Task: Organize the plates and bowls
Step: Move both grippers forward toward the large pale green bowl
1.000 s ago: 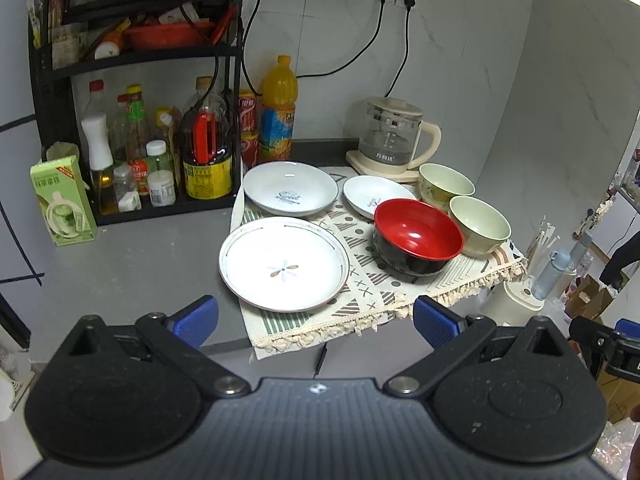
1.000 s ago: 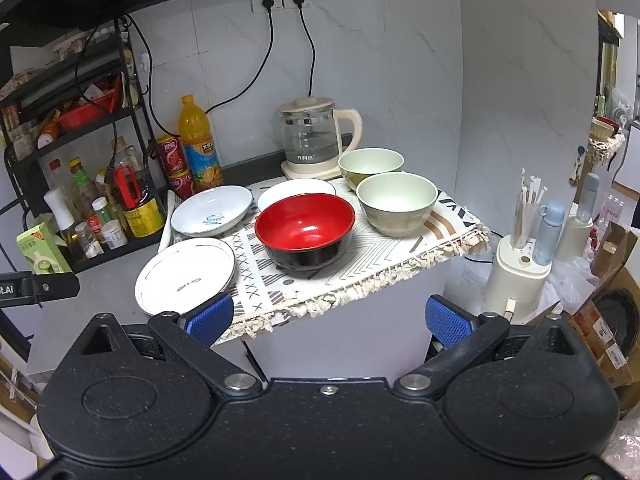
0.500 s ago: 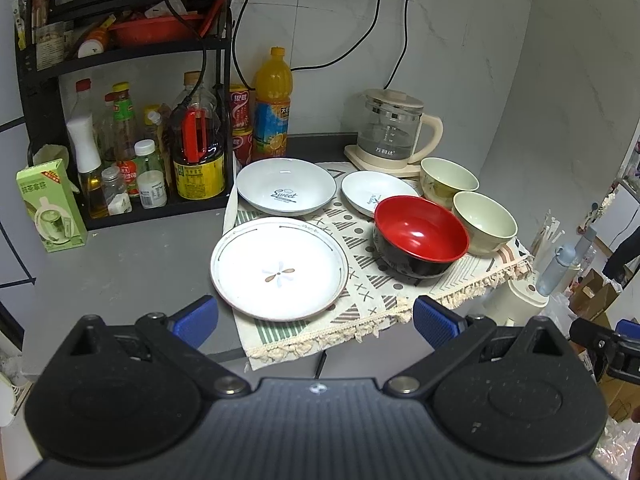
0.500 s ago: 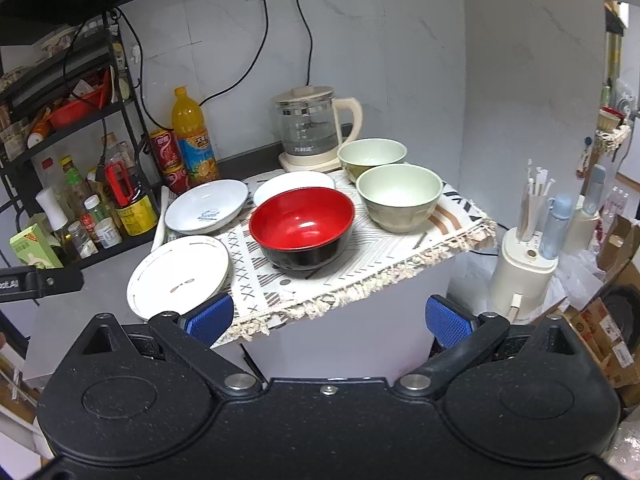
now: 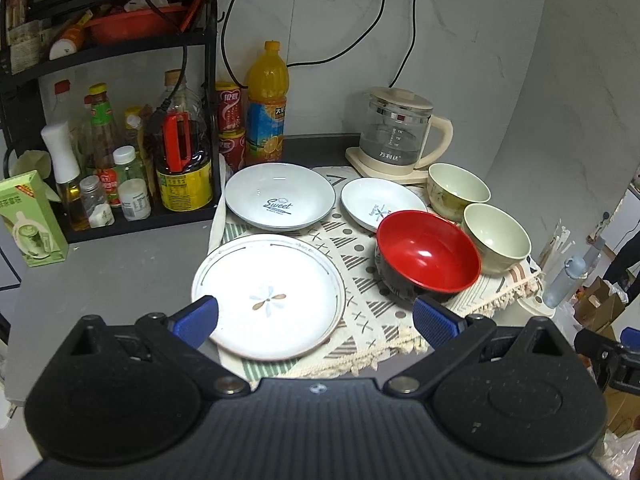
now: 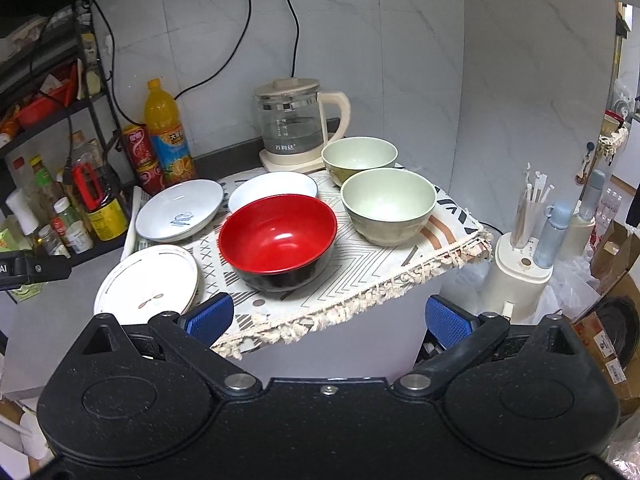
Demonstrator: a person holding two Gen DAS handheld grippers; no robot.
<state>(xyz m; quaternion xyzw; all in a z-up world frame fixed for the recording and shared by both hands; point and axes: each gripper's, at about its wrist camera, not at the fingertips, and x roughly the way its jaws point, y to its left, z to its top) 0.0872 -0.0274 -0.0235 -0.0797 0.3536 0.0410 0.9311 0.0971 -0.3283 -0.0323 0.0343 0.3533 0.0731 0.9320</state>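
Observation:
On a patterned cloth (image 5: 360, 280) lie a flat white flower plate (image 5: 268, 296), a deep "Sweet" plate (image 5: 280, 196), a small white dish (image 5: 380, 204), a red bowl (image 5: 428, 256) and two pale green bowls (image 5: 496, 236) (image 5: 458, 188). My left gripper (image 5: 316, 318) is open and empty, its left tip over the flower plate's near rim. My right gripper (image 6: 328, 318) is open and empty, in front of the red bowl (image 6: 278, 236), near the cloth's fringe. The near green bowl (image 6: 388, 204) sits right of it.
A glass kettle (image 5: 396, 136) stands behind the bowls. A black rack with bottles (image 5: 120, 160) and an orange drink bottle (image 5: 266, 104) stand at the left back. A green carton (image 5: 32, 220) is on the counter. A white holder with straws (image 6: 520, 264) stands off the right edge.
Both grippers have moved forward toward the dishes, which now look larger. The left one now reaches the flower plate's rim. Jaws stayed open.

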